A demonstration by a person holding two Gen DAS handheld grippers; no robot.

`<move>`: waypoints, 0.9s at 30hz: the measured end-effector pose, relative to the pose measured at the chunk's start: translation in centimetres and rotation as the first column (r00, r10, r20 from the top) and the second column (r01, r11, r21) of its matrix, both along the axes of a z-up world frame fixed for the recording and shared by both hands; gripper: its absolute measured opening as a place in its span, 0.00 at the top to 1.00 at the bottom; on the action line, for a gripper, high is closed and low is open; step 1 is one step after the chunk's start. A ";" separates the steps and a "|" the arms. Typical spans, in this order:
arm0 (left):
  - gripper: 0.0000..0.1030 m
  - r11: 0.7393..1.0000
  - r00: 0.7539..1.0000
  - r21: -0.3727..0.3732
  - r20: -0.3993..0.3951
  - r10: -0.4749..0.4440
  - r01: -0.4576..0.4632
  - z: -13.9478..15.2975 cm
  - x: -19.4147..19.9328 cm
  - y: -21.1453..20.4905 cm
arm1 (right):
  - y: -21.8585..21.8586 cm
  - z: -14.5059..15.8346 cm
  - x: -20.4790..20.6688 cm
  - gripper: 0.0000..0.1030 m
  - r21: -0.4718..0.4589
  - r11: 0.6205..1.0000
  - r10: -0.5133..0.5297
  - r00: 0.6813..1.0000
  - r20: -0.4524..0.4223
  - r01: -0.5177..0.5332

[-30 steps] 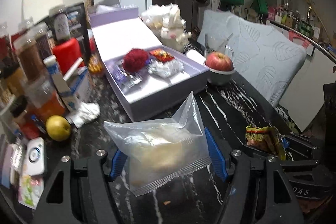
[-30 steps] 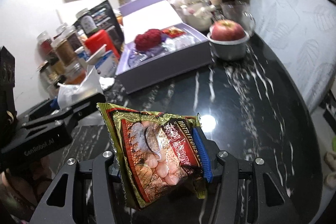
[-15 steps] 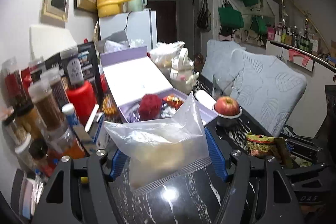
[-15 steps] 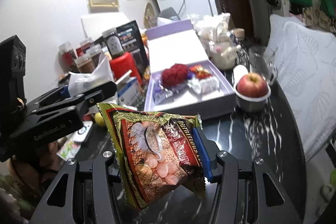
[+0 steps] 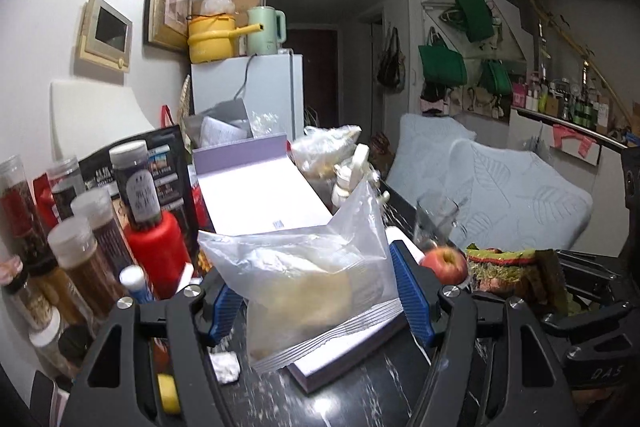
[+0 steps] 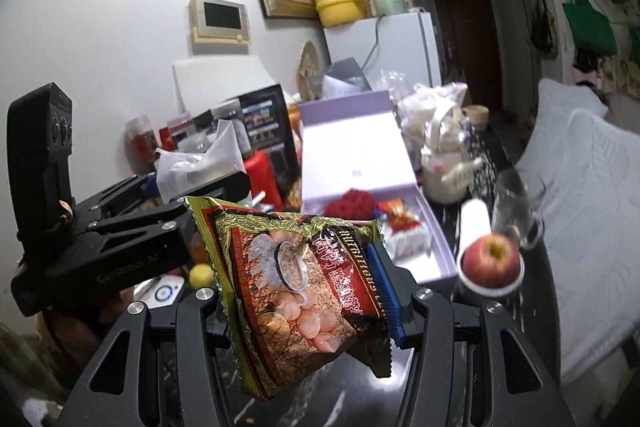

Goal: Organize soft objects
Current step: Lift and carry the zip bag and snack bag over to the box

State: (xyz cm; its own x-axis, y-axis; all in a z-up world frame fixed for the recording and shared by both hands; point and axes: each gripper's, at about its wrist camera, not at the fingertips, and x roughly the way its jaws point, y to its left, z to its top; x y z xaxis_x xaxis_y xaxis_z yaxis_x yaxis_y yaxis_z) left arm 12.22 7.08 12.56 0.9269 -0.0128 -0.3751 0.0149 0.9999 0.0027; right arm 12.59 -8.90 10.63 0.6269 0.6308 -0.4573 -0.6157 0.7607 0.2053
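Left gripper (image 5: 316, 301) closed on a clear plastic bag (image 5: 312, 279) of pale, soft contents, held above the dark bench (image 5: 360, 399); bag upright, loose top corner rising toward 1 o'clock. Right gripper (image 6: 304, 297) clamped on a printed snack packet (image 6: 296, 291), long axis tilted from 11 o'clock down to 5 o'clock, lower edge hanging free of the bench.

Likely destination — the open lilac box (image 6: 436, 239), lying at 12 to 1 o'clock from the right gripper and straight ahead at 12 o'clock from the left, long axis running away from both cameras, lid raised at the far end. Left gripper judged the nearer: box front corner just under the bag in the left view. Red fluffy ball (image 6: 352, 201) and small wrappers (image 6: 400, 217) already inside; free floor at the near end.

Apple in its bowl (image 6: 490, 263) at 2 o'clock, just beside the box wall — a possible obstacle for the right gripper.

Box interior hidden behind the bag in the left view; bag contents unidentifiable; snack print partly legible only; drinking glass (image 6: 516, 207) blurred.
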 end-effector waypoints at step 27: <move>0.34 0.996 0.995 -0.008 0.043 0.089 -0.088 0.9 13.0 4.3 | 3.8 2.2 13.7 0.48 0.004 1.000 -0.002 0.995 0.100 0.001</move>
